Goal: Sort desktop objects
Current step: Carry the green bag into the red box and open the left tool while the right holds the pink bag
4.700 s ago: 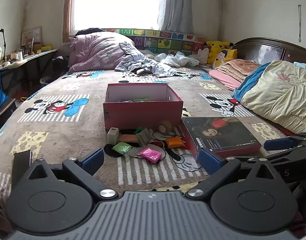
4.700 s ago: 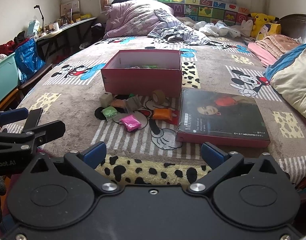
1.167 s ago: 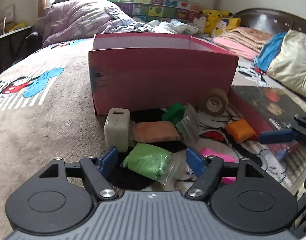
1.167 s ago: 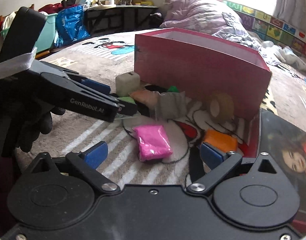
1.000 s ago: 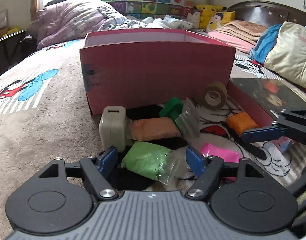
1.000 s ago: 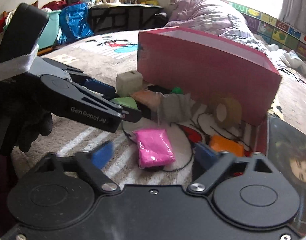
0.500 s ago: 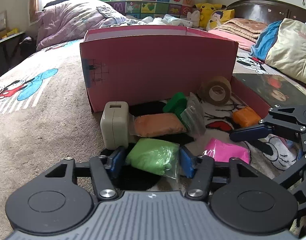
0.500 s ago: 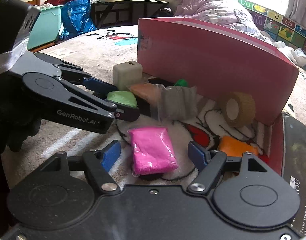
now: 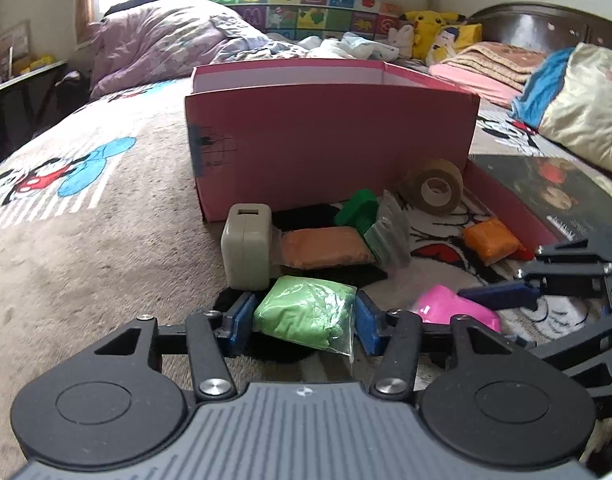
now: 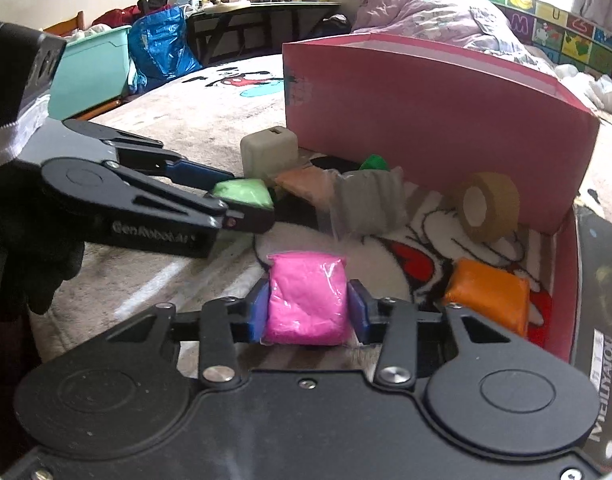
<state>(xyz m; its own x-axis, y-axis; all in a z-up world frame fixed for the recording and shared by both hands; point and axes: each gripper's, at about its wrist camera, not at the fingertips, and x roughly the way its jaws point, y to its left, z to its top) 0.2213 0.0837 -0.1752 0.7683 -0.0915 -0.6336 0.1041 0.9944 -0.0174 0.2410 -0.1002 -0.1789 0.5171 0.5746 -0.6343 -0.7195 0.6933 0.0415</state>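
A green clay bag (image 9: 306, 308) lies on the blanket in front of the pink box (image 9: 330, 148). My left gripper (image 9: 304, 320) has a blue pad on each side of the bag, and its jaws are closing on it. Just to the right, my right gripper (image 10: 307, 314) is shut on a pink clay bag (image 10: 306, 288), squeezing it between both pads. In the right wrist view the left gripper (image 10: 246, 204) reaches in from the left, with the green bag (image 10: 244, 193) at its tips.
Between the grippers and the box lie a white charger block (image 9: 248, 252), a tan clay bag (image 9: 326, 246), a green piece (image 9: 358, 210), a grey pouch (image 9: 390, 232), a tape roll (image 9: 434, 192) and an orange bag (image 9: 490, 240). A dark book (image 9: 554, 196) lies to the right.
Both grippers moved in close to the pile. The left jaws narrowed onto the green bag. The right jaws came together on the pink bag.
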